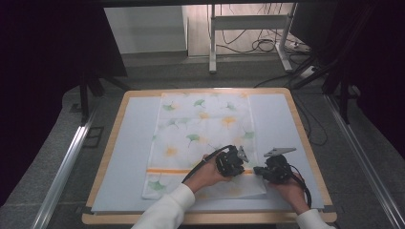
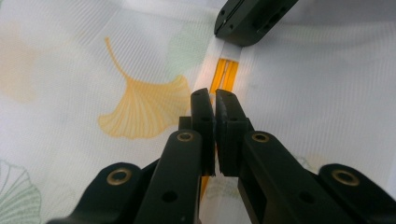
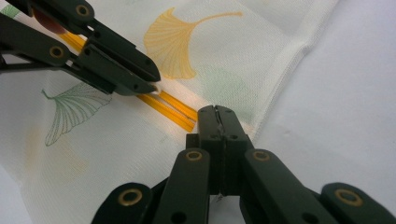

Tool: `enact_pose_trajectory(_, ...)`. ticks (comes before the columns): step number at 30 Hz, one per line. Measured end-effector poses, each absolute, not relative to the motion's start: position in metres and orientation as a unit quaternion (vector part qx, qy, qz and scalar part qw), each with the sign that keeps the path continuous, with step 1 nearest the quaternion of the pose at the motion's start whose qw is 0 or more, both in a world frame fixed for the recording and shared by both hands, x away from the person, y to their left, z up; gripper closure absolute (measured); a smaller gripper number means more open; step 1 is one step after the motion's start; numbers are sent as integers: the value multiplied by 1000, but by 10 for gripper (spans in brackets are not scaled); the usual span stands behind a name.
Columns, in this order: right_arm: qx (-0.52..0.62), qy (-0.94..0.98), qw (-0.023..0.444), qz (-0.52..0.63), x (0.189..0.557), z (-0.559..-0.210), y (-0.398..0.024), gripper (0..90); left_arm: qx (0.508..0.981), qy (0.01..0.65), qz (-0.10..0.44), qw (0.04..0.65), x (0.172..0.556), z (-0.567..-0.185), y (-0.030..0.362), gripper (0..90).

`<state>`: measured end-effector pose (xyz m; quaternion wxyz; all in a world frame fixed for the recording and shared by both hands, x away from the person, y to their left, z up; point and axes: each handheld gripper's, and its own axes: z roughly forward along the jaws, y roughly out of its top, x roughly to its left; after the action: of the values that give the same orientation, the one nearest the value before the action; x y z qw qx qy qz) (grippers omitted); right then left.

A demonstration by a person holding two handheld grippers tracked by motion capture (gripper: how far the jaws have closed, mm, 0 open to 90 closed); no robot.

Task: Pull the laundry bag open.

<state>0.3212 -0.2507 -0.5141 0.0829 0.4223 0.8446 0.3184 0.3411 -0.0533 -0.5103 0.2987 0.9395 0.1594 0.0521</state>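
High view: the cloth [image 1: 200,138], white with ginkgo leaves, lay flat on the grey mat [image 1: 129,157] of the wooden table [image 1: 107,157]. The left gripper [image 1: 239,160] and right gripper [image 1: 260,170] sat close together at the cloth's near right part, on its orange stripe [image 1: 167,170].

Left gripper view: the left gripper [image 2: 214,100] had its jaws pressed together, pinching the cloth [image 2: 70,116] at the orange stripe [image 2: 223,74]; the right gripper [image 2: 247,21] sat just beyond.

Right gripper view: the right gripper [image 3: 217,114] was clamped shut on the cloth [image 3: 121,140] near its hemmed edge, at the stripe's [image 3: 170,108] end. The left gripper [image 3: 152,84] touched the stripe nearby.

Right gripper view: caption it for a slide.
Right gripper shut on the ginkgo-print cloth at its orange stripe, left gripper pinching nearby.
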Motion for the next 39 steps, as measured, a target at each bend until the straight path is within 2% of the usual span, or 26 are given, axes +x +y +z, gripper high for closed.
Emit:
enact_pose_trajectory(22,421,845,82,320,321,-514,-251,900,934,180,48,305,337,-510,-25,884)
enact_pose_trajectory(39,421,844,81,321,321,-514,-252,900,936,182,43,298,340,-509,-22,884)
